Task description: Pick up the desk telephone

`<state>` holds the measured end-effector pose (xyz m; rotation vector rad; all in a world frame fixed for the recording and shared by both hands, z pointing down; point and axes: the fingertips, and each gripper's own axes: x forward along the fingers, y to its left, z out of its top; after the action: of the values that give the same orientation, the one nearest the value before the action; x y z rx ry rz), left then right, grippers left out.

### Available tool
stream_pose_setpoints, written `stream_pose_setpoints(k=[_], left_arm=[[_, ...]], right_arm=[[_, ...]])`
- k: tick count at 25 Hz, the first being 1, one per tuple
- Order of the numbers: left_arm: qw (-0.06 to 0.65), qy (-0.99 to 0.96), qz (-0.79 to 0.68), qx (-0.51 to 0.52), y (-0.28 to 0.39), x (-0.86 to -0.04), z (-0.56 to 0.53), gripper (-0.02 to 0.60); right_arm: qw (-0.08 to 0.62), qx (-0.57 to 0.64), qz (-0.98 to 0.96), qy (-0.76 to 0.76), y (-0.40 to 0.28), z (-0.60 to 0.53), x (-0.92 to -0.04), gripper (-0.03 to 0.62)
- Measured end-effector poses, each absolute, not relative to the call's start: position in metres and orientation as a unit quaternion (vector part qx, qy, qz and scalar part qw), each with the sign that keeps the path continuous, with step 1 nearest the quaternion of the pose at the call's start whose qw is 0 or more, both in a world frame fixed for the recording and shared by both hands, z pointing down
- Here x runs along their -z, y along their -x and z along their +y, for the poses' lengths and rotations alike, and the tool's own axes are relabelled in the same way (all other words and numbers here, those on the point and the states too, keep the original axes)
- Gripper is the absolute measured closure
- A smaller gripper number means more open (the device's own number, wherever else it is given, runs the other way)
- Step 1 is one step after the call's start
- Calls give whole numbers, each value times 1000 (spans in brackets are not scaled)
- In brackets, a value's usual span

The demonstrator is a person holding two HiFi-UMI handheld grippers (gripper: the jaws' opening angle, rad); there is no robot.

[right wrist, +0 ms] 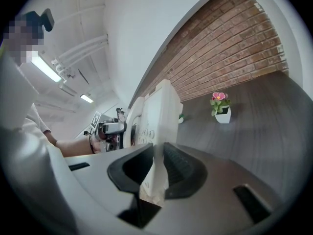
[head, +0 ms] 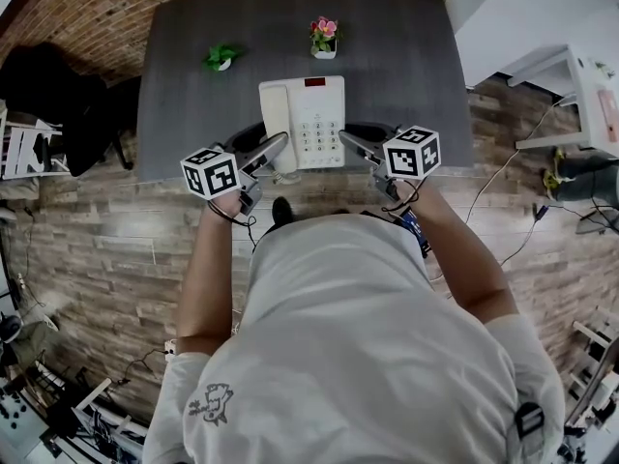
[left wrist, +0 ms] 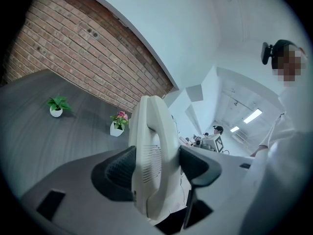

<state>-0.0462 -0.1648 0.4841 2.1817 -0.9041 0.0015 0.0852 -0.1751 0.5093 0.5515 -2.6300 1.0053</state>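
The white desk telephone (head: 302, 122), with its handset on the left and keypad on the right, is over the near edge of the grey desk (head: 184, 114). My left gripper (head: 278, 147) is shut on its handset side. In the left gripper view the handset (left wrist: 151, 146) stands between both dark pads (left wrist: 120, 169), which press on it. My right gripper (head: 352, 141) is shut on the phone's right edge, and in the right gripper view that thin white edge (right wrist: 160, 121) is pinched between the pads. I cannot tell whether the phone touches the desk.
A small green plant (head: 222, 58) and a pink-flowered pot (head: 324, 37) stand at the back of the desk. A brick wall runs behind it. Dark things lie at the left (head: 48, 104). A white shelf (head: 580, 95) and floor cables are at the right.
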Motion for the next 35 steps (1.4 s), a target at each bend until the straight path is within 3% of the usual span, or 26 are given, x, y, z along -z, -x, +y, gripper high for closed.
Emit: stream_pose_setpoints(k=[12,35], left_arm=[[381,-836,-395,11,43,-490,-71,283],[377,-850,-368,-19,65,-468,-11,285]], right_arm=[[135,-348,-916,-146,-87,-93,-515,523],[104,-358,-910,-183,-66,-26,-491,528]])
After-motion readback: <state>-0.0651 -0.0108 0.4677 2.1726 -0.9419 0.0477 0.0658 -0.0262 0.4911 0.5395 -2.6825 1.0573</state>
